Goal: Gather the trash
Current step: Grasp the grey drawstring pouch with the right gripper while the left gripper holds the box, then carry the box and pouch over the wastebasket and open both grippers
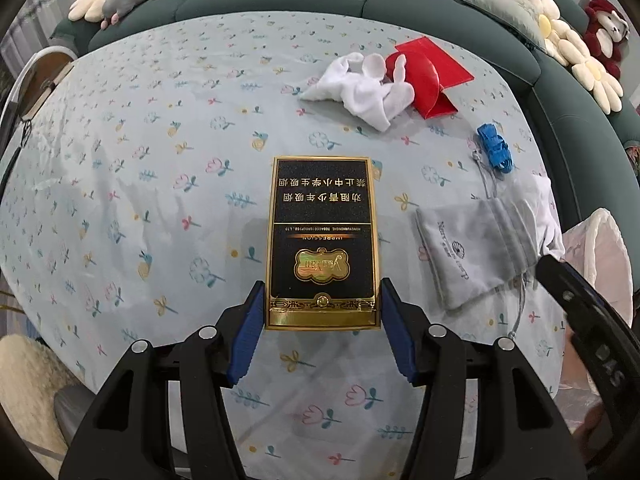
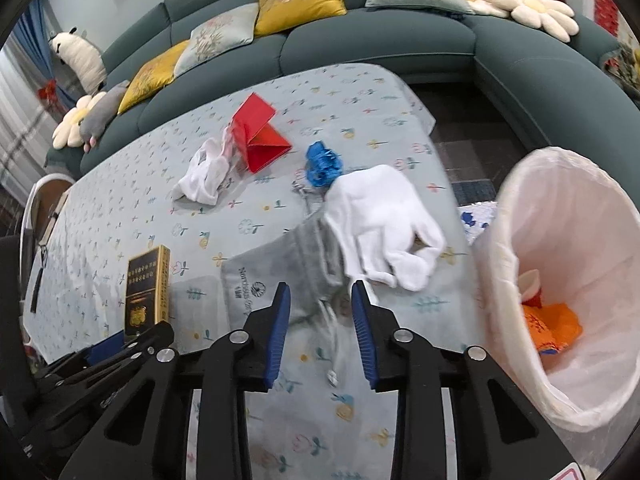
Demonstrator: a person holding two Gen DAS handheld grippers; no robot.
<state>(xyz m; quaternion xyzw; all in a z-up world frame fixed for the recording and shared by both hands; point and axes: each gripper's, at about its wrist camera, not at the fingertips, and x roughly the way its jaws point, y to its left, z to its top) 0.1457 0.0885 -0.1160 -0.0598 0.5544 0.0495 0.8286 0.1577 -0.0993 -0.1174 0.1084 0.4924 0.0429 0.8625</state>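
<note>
1. Left gripper [image 1: 322, 332]: jaws half open, pads clamped on the near end of the black-and-gold cigarette box [image 1: 322, 240], above the floral tablecloth [image 1: 140, 200].
2. Right gripper [image 2: 322, 332]: jaws narrowed, empty, astride the grey drawstring pouch [image 2: 280, 276] beside the white cloth [image 2: 384, 224].
3. Step in hand: box picked up; next, carrying to the lined bin [image 2: 572, 240] at the table's edge.
</note>
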